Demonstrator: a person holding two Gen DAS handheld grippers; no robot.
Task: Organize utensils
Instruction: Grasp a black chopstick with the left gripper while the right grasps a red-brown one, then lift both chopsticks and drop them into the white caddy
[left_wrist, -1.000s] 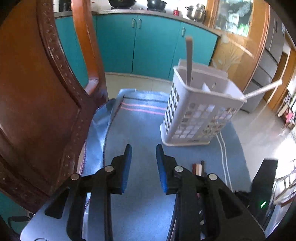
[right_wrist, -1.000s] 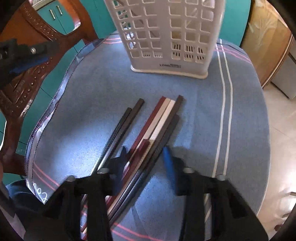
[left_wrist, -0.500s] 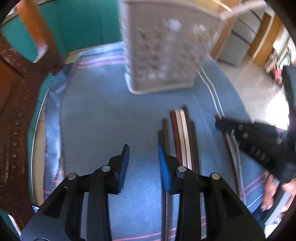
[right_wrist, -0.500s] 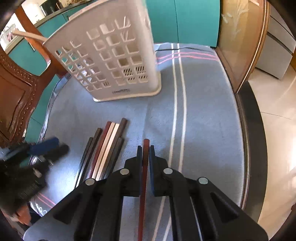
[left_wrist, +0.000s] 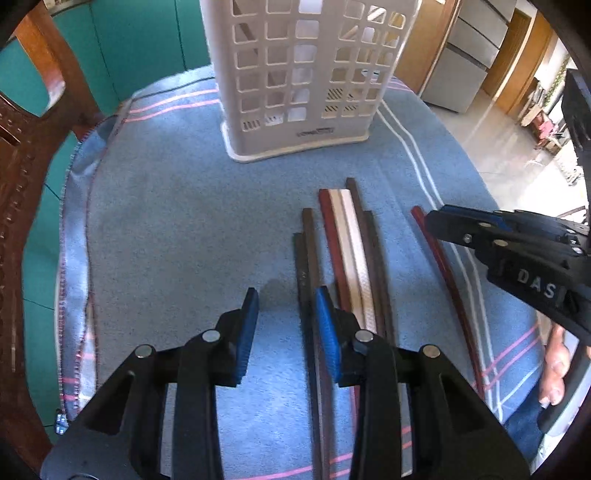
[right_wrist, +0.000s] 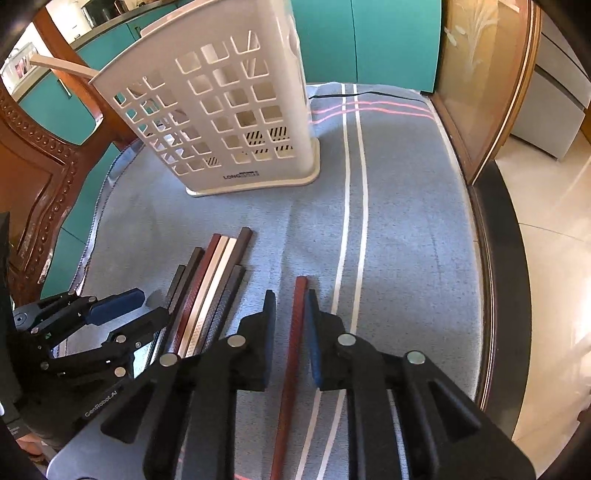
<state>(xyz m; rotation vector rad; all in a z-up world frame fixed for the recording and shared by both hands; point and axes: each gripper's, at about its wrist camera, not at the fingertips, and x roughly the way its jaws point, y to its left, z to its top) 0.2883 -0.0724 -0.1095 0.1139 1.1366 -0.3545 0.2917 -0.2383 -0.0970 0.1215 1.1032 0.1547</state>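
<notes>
A white plastic utensil caddy with a square-grid lattice wall (right_wrist: 229, 122) stands upright on a blue woven cloth with white and pink stripes (right_wrist: 406, 229) that covers the table, set toward the far edge and just left of the pair of white stripes. Nearer the person's edge lies a tight bundle of chopsticks (right_wrist: 210, 288), dark brown, reddish and pale cream sticks lying side by side with their ends pointing toward the caddy. Apart from that bundle, on its right, a single reddish-brown chopstick (right_wrist: 295, 332) lies flat on the cloth close to the white stripes. The right gripper (right_wrist: 290, 317) is tilted down over it, its jaws opening, with the stick lying between the blue pads; a gap shows on its left side, and the right pad sits right against it. The left gripper (left_wrist: 286, 321) hovers over the near left part of the cloth at a narrow gap and holds nothing; its right pad sits over the leftmost dark stick of the bundle. A carved brown wooden chair (right_wrist: 33, 177) stands at the table's left edge, with teal cabinets (right_wrist: 388, 40) behind.
</notes>
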